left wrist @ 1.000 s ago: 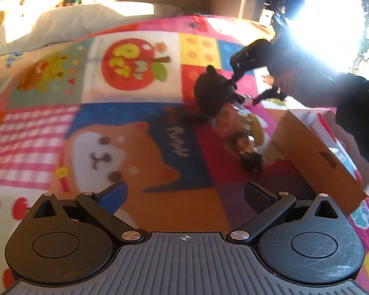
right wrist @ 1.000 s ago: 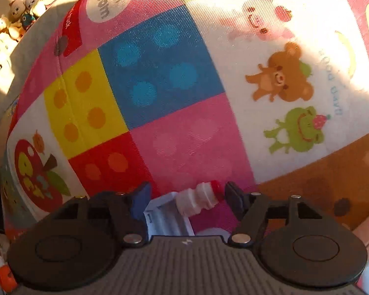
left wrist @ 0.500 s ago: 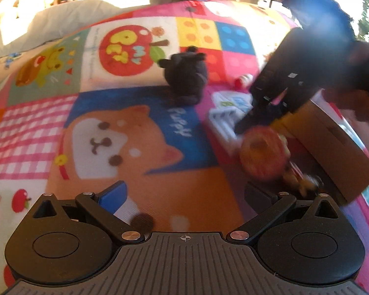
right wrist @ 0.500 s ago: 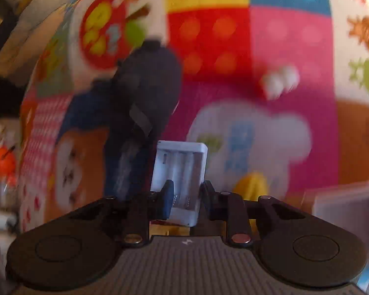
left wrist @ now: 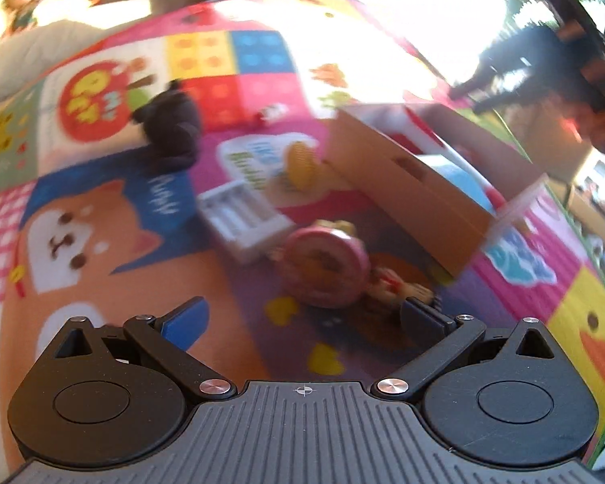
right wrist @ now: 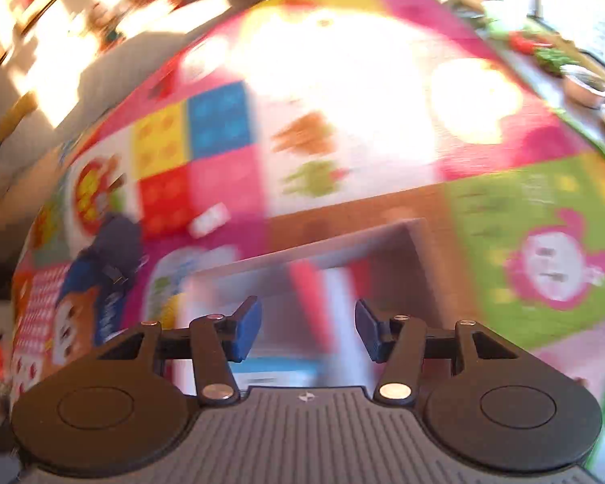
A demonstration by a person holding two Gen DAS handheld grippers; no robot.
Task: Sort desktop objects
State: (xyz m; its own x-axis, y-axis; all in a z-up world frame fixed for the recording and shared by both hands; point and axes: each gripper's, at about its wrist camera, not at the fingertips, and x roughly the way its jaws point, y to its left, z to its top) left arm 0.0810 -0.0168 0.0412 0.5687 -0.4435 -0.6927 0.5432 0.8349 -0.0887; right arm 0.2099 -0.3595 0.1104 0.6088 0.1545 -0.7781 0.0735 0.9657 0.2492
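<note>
My left gripper point(left wrist: 302, 316) is open and empty, low over the mat. Just ahead of it lies a doll with a round pink hat point(left wrist: 326, 266). Beyond that, a white battery case point(left wrist: 242, 218), a yellow toy point(left wrist: 300, 161), a black plush point(left wrist: 171, 129) and a small white bottle with a red cap point(left wrist: 268, 113) lie on the mat. A cardboard box point(left wrist: 407, 185) stands to the right. My right gripper point(right wrist: 308, 334) hovers over that box point(right wrist: 322, 242). Its jaws are opening with nothing between them. Both views are blurred.
The colourful patchwork play mat point(left wrist: 101, 274) covers the whole surface. Blurred red, blue and white items lie inside the box. The person's dark arm point(left wrist: 544, 52) shows at the upper right of the left wrist view. The black plush point(right wrist: 117, 242) and small bottle point(right wrist: 209, 218) lie left of the box.
My right gripper, shut at the white battery case half a second ago, has swung right over the box with jaws apart and empty. The left gripper shifted towards the doll and stays open.
</note>
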